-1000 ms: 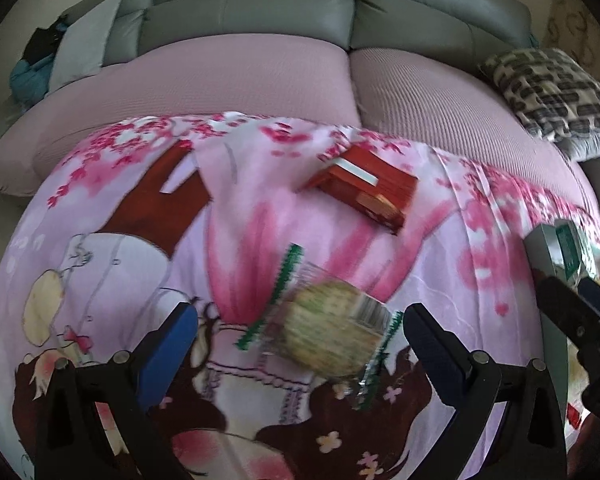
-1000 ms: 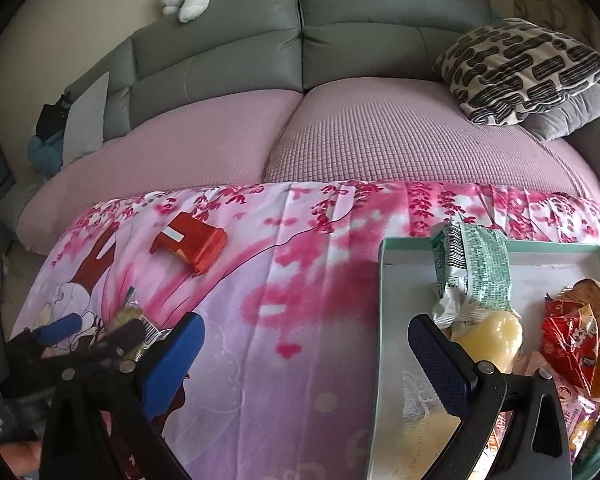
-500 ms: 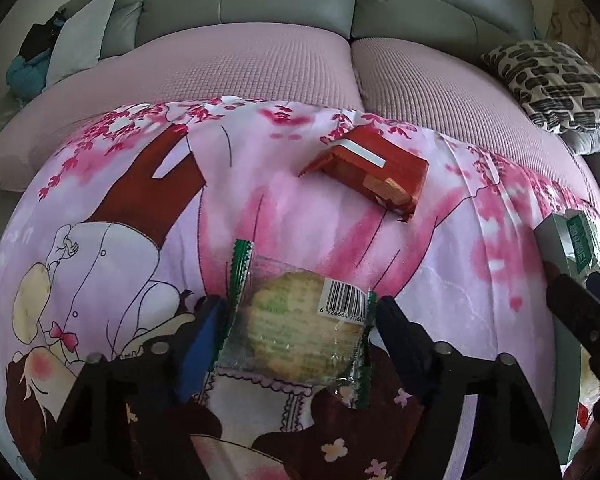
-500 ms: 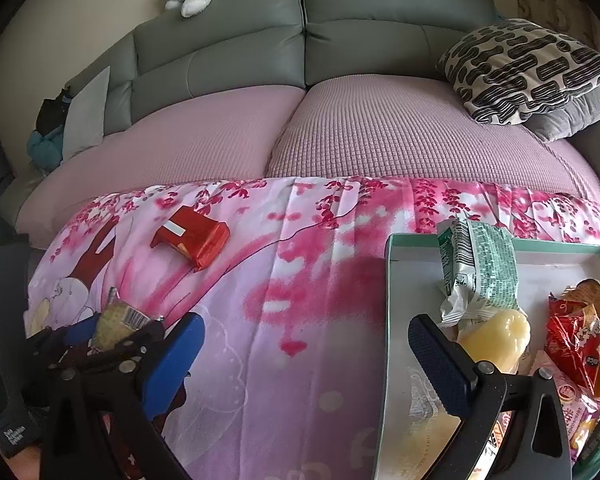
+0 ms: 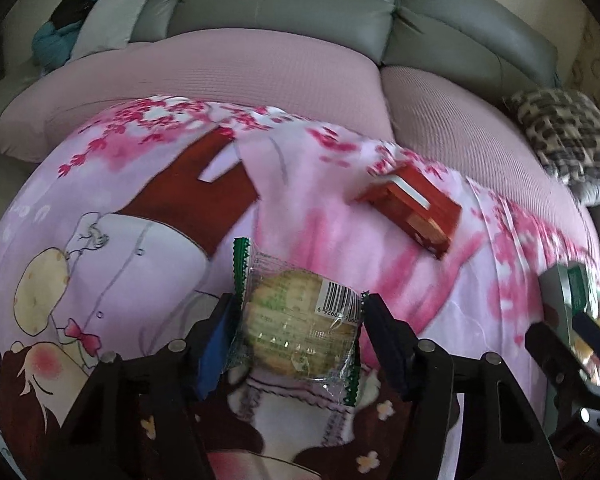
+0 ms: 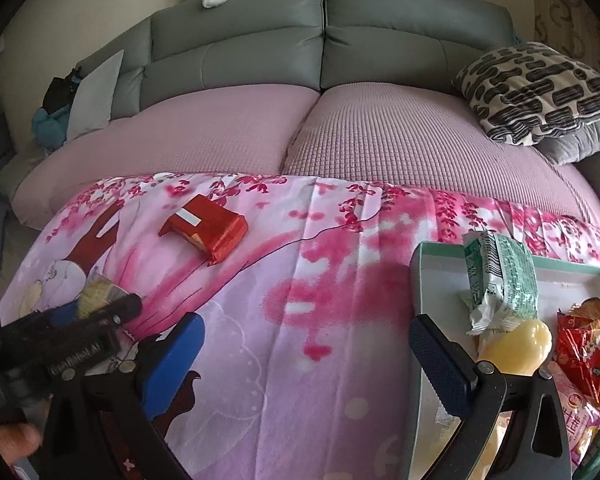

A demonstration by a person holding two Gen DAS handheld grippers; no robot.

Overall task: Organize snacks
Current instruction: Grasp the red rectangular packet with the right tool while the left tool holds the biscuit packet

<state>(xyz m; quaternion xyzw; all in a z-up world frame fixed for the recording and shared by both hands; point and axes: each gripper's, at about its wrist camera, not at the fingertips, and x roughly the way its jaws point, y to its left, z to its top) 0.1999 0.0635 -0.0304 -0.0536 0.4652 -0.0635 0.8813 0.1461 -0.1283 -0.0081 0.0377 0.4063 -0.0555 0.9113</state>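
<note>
While our left gripper (image 5: pixel 298 330) points down at the pink cloth (image 5: pixel 160 240), its jaws are closing w/ the wrapped biscuit (image 5: pixel 296 326) between them; the pads look to touch the wrapper's crimped edges on both sides. Biscuit sits low on the cloth, near the left edge in the right cam. Red packet (image 6: pixel 206 232) lies further back, well apart. Our right gripper (image 6: pixel 306 354) hangs w/ jaws wide, nothing between, by the tray (image 6: pixel 416 276), which holds a green packet (image 6: pixel 500 280) & other snacks.
</note>
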